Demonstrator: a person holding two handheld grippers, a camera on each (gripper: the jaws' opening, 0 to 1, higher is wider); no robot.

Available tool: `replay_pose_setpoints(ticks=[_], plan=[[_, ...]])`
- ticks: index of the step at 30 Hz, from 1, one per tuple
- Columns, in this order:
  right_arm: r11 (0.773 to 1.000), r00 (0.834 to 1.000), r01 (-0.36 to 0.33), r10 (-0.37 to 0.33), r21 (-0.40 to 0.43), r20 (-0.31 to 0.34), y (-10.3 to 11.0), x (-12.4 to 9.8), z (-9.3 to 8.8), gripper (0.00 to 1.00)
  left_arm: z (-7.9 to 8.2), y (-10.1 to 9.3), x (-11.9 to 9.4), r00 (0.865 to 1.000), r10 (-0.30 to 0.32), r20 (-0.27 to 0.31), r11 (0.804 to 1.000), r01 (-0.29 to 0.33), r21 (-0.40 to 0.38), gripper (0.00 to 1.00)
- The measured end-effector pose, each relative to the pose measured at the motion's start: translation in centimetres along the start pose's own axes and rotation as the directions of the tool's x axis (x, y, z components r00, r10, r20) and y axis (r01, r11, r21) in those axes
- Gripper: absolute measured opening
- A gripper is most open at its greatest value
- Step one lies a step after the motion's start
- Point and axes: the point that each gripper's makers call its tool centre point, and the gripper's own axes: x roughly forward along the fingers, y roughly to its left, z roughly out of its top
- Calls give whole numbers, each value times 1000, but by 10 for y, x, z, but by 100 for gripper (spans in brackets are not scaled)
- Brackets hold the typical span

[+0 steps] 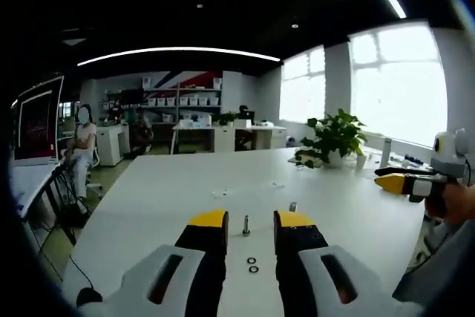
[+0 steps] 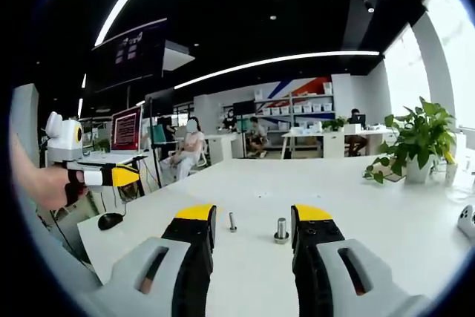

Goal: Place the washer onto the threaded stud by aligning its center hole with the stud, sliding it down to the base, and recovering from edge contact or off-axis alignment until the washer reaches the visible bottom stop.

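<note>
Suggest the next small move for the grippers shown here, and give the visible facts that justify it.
Probably lower the left gripper toward the two washers lying flat on the white table between its open jaws, and close on one. Neither gripper holds anything yet, and the threaded stud stands bare just beyond them. The right gripper is also open.

washers before stud, on table
</note>
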Motion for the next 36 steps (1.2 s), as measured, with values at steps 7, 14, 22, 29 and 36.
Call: replay_pose_setpoints(ticks=[7,14,22,29,36], plan=[[1000,1000,3,-3,1,-3,-1,0,-1,42,-4,0,1,1000,-9,-9,1000,9,0,22],[1000,1000,1,-1,7,-1,-1,1,-1,42,-10,-3,9,1000,-15,-19,1000,15,3,23],[1000,1000,-4,4,2,-2,1,1,-1,42,-23,-5,22,999,-24,-43,1000,25,8,22],[1000,1000,-2,2,10,0,1,2,0,42,-35,-6,35,998,-29,-62,1000,30,11,22],[1000,1000,4,-4,19,7,-1,1,2,42,-50,-9,47,995,-36,-91,999,37,11,22]])
